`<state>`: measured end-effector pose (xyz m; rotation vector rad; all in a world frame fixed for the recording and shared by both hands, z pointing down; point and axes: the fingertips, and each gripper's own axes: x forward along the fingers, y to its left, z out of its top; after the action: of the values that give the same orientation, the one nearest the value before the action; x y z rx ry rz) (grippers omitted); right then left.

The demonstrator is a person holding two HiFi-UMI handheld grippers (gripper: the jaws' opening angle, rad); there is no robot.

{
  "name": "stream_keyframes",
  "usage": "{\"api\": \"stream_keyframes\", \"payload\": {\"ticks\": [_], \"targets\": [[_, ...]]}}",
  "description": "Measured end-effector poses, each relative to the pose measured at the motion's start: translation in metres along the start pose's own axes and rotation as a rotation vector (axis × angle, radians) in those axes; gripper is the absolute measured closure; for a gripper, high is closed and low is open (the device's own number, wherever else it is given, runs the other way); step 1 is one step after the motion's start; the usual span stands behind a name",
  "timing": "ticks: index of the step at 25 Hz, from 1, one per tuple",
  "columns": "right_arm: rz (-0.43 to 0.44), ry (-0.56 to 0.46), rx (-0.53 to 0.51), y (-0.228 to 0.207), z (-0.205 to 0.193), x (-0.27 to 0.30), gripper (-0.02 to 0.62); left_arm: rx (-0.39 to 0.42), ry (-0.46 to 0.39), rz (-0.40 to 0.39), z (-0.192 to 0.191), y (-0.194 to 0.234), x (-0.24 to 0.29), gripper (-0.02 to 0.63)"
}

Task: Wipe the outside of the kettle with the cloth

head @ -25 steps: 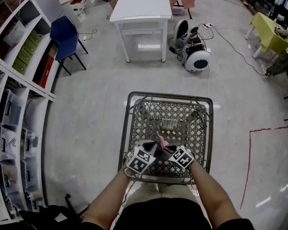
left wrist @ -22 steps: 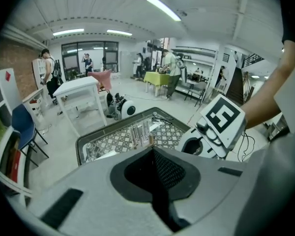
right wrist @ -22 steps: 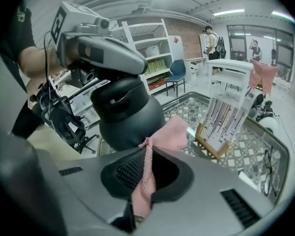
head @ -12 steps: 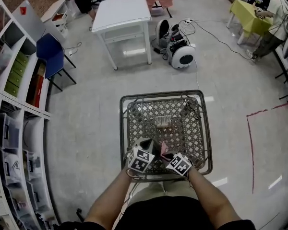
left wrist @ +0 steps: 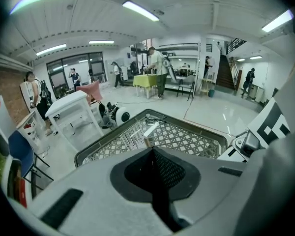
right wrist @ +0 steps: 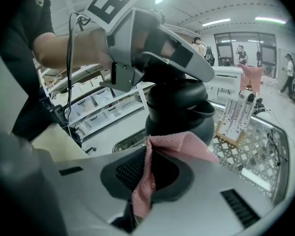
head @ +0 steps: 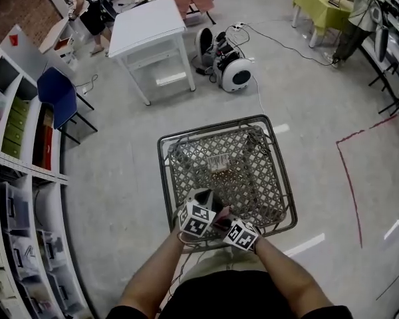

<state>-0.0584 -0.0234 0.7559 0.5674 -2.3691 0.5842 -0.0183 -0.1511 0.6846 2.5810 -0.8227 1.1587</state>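
A black kettle [right wrist: 182,112] hangs over the near end of a wire cart [head: 210,129]. In the head view it is a dark shape [head: 201,198] just past the marker cubes. My left gripper [right wrist: 187,68] sits on top of the kettle, shut on its handle. In the left gripper view the gripper's [left wrist: 152,150] tips meet and the kettle is hidden below them. My right gripper [right wrist: 146,151] is shut on a pink cloth [right wrist: 179,144]. The cloth's free fold lies against the kettle's side. In the head view the right gripper [head: 230,226] is close to the right of the left gripper [head: 201,209].
A small tagged package [head: 216,161] lies on the cart's mesh floor. Storage shelves [head: 13,178] line the left. A blue chair [head: 56,92], a white table [head: 146,25] and a white wheeled machine [head: 236,75] stand beyond. A red floor line [head: 349,185] runs at the right.
The right gripper with the cloth has slid along the kettle, nearer to me and closer to the left gripper. The left gripper stayed on the kettle. My view has swung, so the cart looks tilted.
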Motion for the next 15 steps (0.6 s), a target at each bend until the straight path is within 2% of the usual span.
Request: {"api": "stream_keyframes", "payload": {"ticks": [3,9,15], "targets": [[-0.015,0.018,-0.001,-0.008,-0.008,-0.002,0.571,0.003,-0.001,0.003,-0.001,-0.002,-0.001,0.597],[-0.053,0.067,0.029,-0.054,-0.029,-0.012,0.571,-0.003,0.001,0.032,-0.001,-0.003,0.002,0.597],[0.017,0.124,-0.090,-0.078,-0.020,-0.016,0.571,-0.002,-0.006,0.063,0.002,-0.004,0.000,0.597]]}}
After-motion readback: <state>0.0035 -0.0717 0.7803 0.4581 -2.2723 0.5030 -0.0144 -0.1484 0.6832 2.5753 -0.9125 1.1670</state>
